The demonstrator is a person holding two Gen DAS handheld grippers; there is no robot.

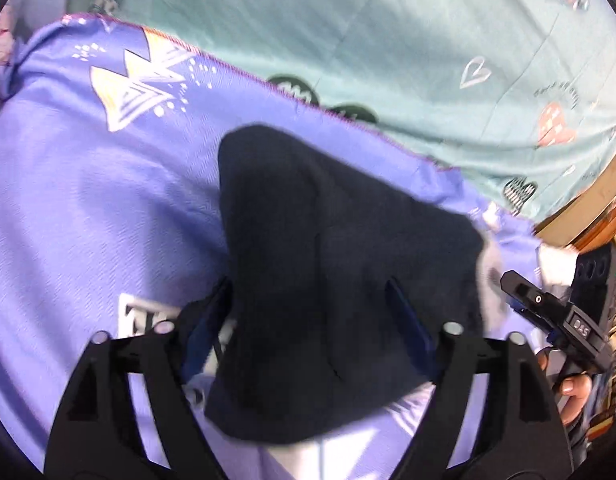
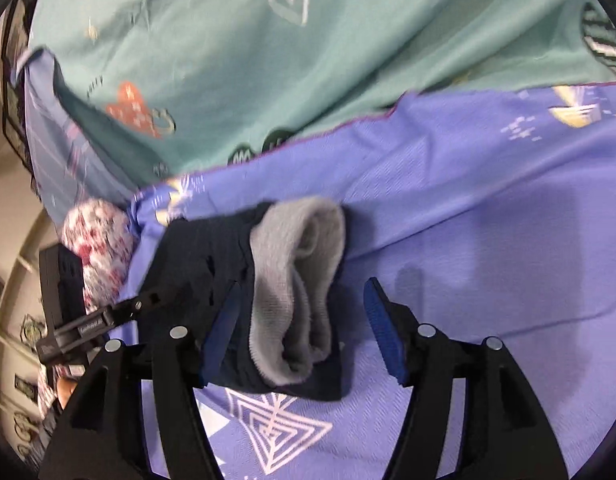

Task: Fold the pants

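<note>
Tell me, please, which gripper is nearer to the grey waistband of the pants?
Right. The right gripper is open with the grey waistband between its fingers; the left gripper straddles the dark navy pants away from that band.

Folded pants on printed sheet, heart-print sheet behind

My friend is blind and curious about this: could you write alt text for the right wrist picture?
Dark navy pants with a grey fleece lining, bundled in a small heap, lie on a purple patterned sheet between the spread blue-padded fingers of the right gripper. The left gripper reaches in from the left.
</note>
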